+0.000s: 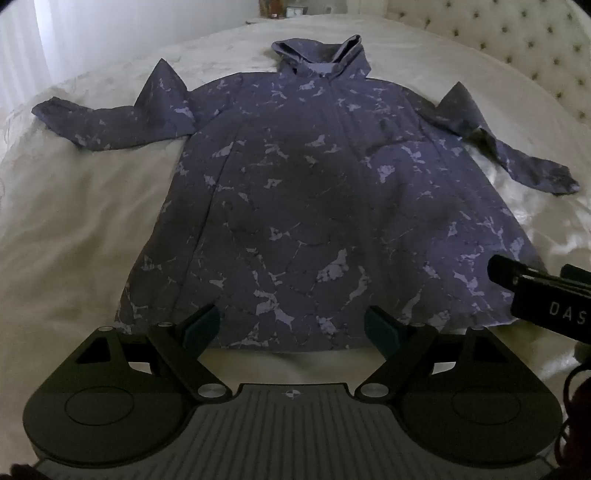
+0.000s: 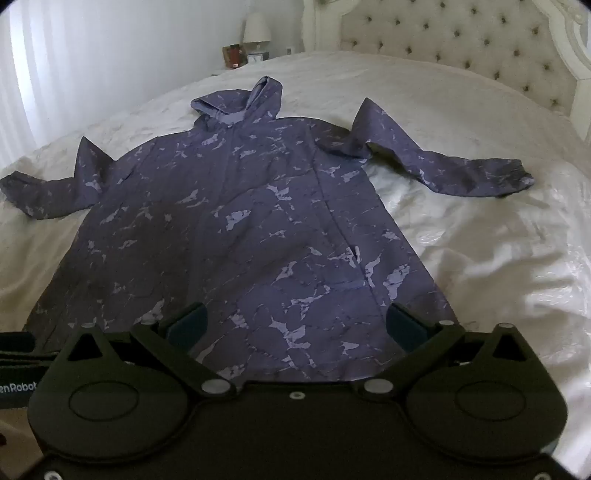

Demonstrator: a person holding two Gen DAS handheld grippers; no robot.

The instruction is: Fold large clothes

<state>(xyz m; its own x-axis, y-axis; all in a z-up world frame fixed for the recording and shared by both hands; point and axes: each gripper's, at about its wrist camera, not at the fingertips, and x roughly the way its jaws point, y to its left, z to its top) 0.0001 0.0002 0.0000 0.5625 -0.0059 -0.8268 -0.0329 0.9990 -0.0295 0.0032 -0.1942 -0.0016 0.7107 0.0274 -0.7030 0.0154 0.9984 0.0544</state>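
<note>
At the bottom of the left wrist view, the left gripper [image 1: 291, 326] is seen closest of all. Its two fingers are held wide apart, and nothing is caught between them. The blue pads [image 1: 201, 326] are seen just above the bottom hem of a big hooded jacket [image 1: 306, 192]. The jacket is purple with pale marks all over it. It is laid flat on a white bed [image 1: 74, 221] and fills the middle of the frame. The hood [image 1: 317, 55] is found at the top of the frame. One sleeve [image 1: 107, 122] is stretched to the upper left and the other sleeve [image 1: 517, 155] to the right. At the right edge of the same view, part of the right gripper is seen over the jacket's lower corner.

In the right wrist view, the right gripper [image 2: 295, 325] is shown at the bottom. Its fingers are spread wide too, and nothing is gripped. The jacket's hem is seen between and below the pads, but whether it is touched cannot be told. A padded headboard [image 2: 461, 44] is seen in the upper right, and a lamp [image 2: 256, 27] near the top middle.
</note>
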